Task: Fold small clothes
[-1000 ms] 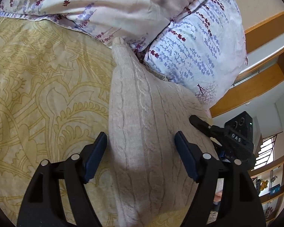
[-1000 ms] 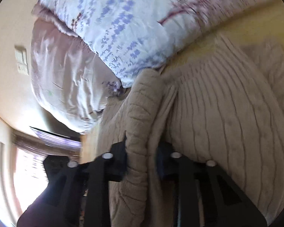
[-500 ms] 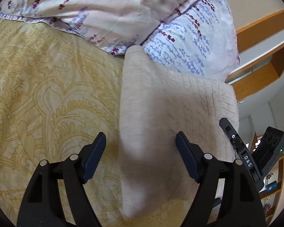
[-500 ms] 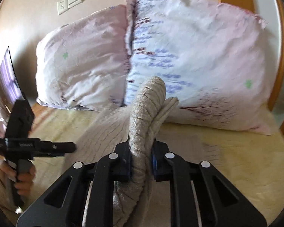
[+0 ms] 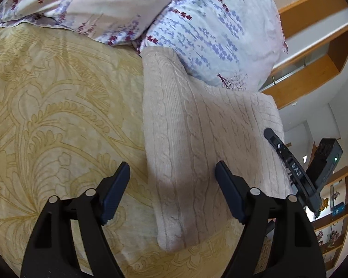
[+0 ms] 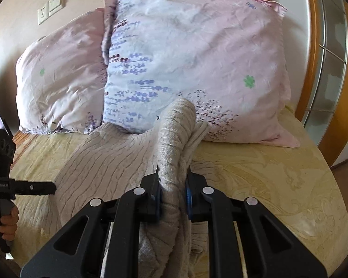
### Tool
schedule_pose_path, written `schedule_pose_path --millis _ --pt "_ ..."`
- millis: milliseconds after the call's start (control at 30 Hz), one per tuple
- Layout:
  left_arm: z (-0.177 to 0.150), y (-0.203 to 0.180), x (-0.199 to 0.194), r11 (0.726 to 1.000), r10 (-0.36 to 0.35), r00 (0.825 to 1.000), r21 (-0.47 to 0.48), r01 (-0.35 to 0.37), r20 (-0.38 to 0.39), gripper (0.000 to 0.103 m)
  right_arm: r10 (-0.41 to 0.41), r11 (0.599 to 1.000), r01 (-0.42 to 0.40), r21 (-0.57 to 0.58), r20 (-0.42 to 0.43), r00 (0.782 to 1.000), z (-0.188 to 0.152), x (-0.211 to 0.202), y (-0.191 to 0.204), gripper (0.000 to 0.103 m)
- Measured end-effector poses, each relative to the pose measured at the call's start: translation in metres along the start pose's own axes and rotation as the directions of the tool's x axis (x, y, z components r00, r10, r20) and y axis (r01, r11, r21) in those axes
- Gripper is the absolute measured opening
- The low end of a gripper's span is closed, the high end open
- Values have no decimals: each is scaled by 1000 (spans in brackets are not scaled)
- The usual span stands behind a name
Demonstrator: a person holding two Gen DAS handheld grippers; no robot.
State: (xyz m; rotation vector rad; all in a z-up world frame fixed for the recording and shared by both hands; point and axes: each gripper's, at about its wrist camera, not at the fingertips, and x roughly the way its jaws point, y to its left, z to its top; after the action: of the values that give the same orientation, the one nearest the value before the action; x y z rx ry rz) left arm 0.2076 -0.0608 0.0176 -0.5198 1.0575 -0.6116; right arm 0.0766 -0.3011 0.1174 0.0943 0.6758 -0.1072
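A beige cable-knit sweater [image 5: 197,143] lies on the yellow patterned bedspread [image 5: 58,115], its far end against the pillows. My left gripper [image 5: 172,192] is open and empty, hovering over the sweater's near left edge. My right gripper [image 6: 172,192] is shut on a bunched fold of the sweater [image 6: 174,143] and holds it raised above the rest of the garment [image 6: 109,157]. The right gripper also shows in the left wrist view [image 5: 297,171] at the sweater's right side. The left gripper also shows in the right wrist view [image 6: 23,186] at the far left.
Two floral pillows [image 6: 197,58] [image 6: 60,81] lean against the wall at the head of the bed. A wooden frame [image 6: 336,115] stands to the right. Shelves [image 5: 331,220] show beyond the bed's right edge.
The right gripper has swung the held fold of the sweater up and over and levelled out facing the pillows. The sweater's right part now lies folded and flatter. The left gripper stayed open.
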Motion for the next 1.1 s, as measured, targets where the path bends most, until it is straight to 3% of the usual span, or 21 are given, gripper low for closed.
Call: schedule_pose_path --millis 133,267,300,400,500,633,833,1000,1100 --pt "-5 -5 5 1000 -6 1000 24 6 -17 76 -8 1000 8 15 -18 1000 -3 9 -10 16" --pt "-9 -7 11 999 -10 999 31 11 -41 75 32 993 -14 121 -153 988 -16 46 -36 17" --pt "-10 -7 12 999 -10 999 31 11 -45 75 49 987 -21 158 -169 984 -19 51 -44 22" --pt "-14 -7 10 999 -17 999 29 18 -48 75 25 968 8 251 -129 991 -22 34 -63 37" --pt "-16 -6 6 999 -34 998 22 35 -48 74 37 938 -10 347 -71 997 -30 2 -81 44" --pt "-22 -7 2 999 -49 997 12 49 -52 74 157 893 -135 430 -16 988 -51 -33 -87 44" --pt "-32 -7 -1 998 -56 996 -1 57 -69 73 264 882 -229 412 -30 964 -78 -53 -60 44" --pt "-38 -6 1 998 -58 995 -17 56 -85 65 267 892 -225 391 -57 962 -88 -51 -49 44" --pt "-41 -8 5 997 -71 993 -24 69 -99 54 267 888 -220 404 -64 962 -94 -46 -50 41"
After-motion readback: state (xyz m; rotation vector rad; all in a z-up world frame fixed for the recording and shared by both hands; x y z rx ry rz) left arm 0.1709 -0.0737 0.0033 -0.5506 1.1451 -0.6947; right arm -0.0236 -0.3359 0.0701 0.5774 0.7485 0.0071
